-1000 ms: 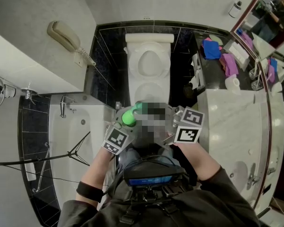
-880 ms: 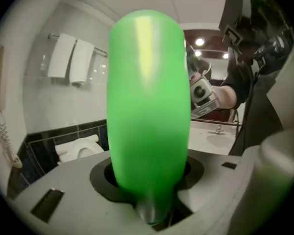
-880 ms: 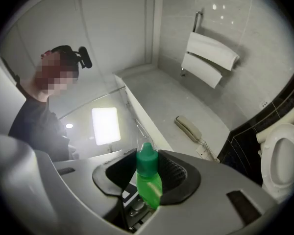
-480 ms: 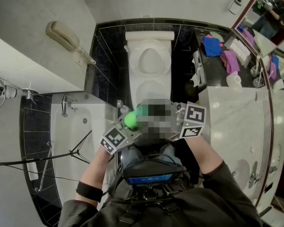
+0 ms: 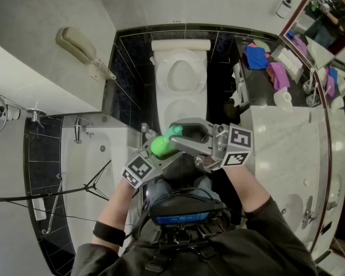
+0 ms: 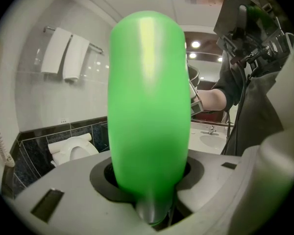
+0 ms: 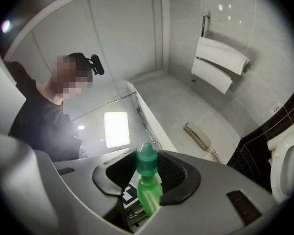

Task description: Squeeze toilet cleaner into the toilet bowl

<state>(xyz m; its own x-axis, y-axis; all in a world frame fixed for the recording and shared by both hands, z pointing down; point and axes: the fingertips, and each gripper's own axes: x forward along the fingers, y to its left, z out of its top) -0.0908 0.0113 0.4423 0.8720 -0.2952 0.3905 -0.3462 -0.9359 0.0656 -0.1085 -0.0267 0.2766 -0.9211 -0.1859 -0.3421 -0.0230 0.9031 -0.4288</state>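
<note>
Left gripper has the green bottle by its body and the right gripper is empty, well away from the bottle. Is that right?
Not the right one. The right gripper view shows the right gripper closed on the cap of the green bottle, which sits between its fingers. The left gripper does hold that bottle by its body.

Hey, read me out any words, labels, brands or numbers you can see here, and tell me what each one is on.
No text is readable anywhere.
On the green bottle: no label shows.
On the marker cubes: black-and-white square patterns only, no letters.
On the chest screen: blue, too blurred to read.
</note>
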